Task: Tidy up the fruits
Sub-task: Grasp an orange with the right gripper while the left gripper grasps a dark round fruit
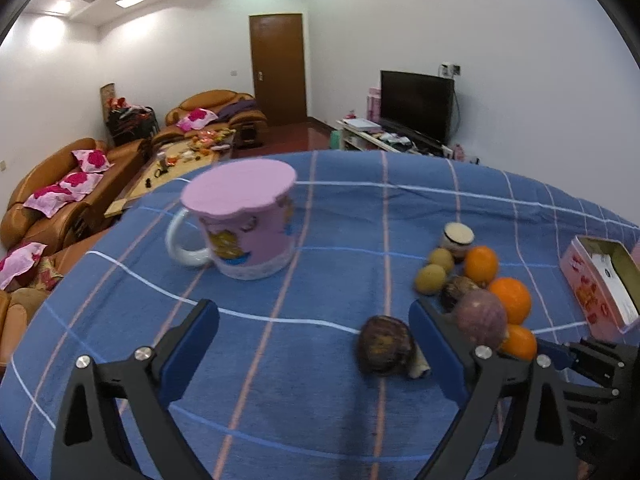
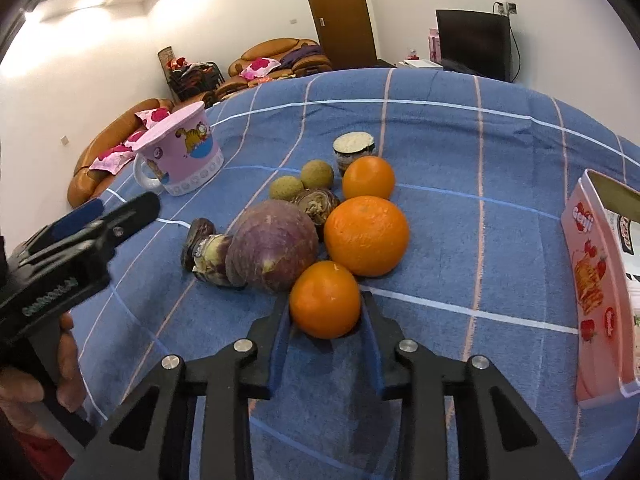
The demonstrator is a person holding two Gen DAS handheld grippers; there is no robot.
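Two grippers work over a blue checked tablecloth [image 2: 460, 240]. Nearest in the right wrist view, the right gripper [image 2: 326, 316] has its blue-padded fingers closed against both sides of the nearest orange [image 2: 325, 299], which sits on the cloth at the near edge of the fruit cluster. To the left, the left gripper [image 1: 314, 314] hovers with its fingers spread wide and nothing between them; a hand [image 2: 60, 364] grips its handle at the left edge of the right wrist view.

Just beyond the pinched orange lie a larger orange [image 2: 366, 235] on the right and a big purple round fruit [image 2: 274, 245] on the left, both touching it or nearly so. Left of the purple fruit rests a dark wrinkled piece [image 2: 208, 251], close to the left gripper's right finger. Farther back sit a brown husked piece [image 2: 316, 204], two small tan round fruits [image 2: 302, 181], a third orange [image 2: 368, 178] and a small jar [image 2: 354, 148].

Well to the far left stands a pink cartoon mug [image 2: 180, 160] with a white handle. At the right edge, apart from the fruit, lies an open pink tin box [image 2: 596, 292].
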